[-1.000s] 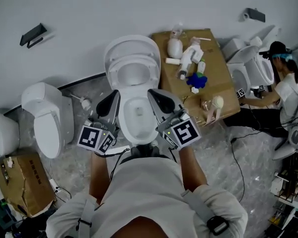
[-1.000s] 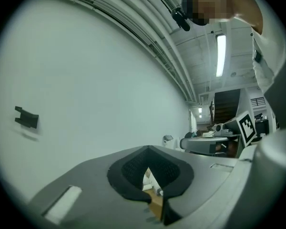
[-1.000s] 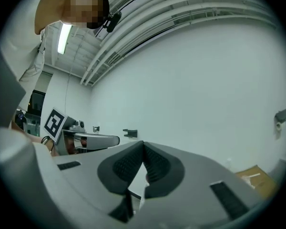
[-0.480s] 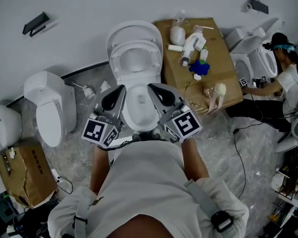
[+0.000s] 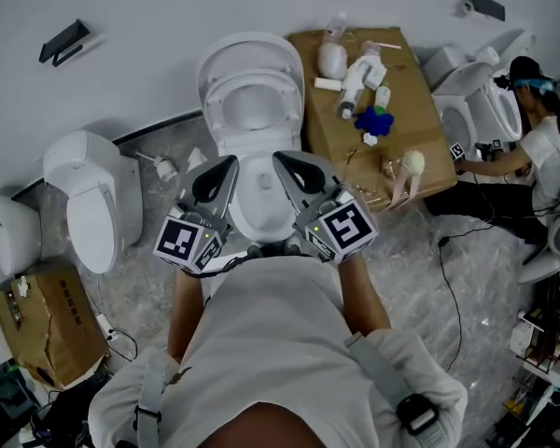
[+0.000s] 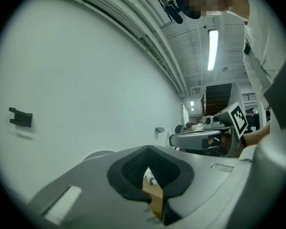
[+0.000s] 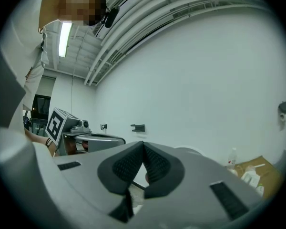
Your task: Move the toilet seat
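White oval toilet seat [image 5: 217, 119] stood raised at the far end of its white ceramic bowl [image 5: 261, 208], leaning on the upright white lid [image 5: 247, 56] by the far wall. Left gripper [image 5: 224, 166] [image 6: 148, 150] and right gripper [image 5: 282, 161] [image 7: 143, 145] were held side by side above the near part of the bowl, apart from the seat. Both had their jaws closed together with nothing between them. Just right of the toilet lay a flat brown cardboard box [image 5: 406, 133] bearing small items.
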`<state>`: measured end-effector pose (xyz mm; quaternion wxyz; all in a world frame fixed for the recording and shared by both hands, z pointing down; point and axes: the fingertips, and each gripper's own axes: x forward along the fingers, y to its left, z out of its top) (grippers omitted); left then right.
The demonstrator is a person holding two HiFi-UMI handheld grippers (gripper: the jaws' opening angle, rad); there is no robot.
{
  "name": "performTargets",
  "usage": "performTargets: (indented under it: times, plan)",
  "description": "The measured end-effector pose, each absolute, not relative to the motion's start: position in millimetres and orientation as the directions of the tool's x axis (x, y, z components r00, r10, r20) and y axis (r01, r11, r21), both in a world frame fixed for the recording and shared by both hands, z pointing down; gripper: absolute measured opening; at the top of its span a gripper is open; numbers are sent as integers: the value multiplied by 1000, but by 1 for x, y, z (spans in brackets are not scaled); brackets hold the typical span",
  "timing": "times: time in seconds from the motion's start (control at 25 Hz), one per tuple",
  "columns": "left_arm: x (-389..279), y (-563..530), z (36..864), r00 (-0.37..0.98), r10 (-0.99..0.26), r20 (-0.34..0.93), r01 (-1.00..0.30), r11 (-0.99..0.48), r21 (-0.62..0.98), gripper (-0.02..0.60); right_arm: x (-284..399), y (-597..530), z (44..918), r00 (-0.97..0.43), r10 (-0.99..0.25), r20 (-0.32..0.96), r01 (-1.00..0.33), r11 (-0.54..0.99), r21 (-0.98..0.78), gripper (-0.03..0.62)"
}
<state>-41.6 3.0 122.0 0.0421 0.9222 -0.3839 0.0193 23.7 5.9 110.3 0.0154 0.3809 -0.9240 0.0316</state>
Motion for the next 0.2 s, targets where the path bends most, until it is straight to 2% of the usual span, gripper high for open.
performTargets:
  times: [0.2]
  plan:
    - [-43, -3, 123, 704, -707, 65, -710, -701, 64, 0, 22, -1, 110, -715, -698, 53, -699, 713, -44, 0]
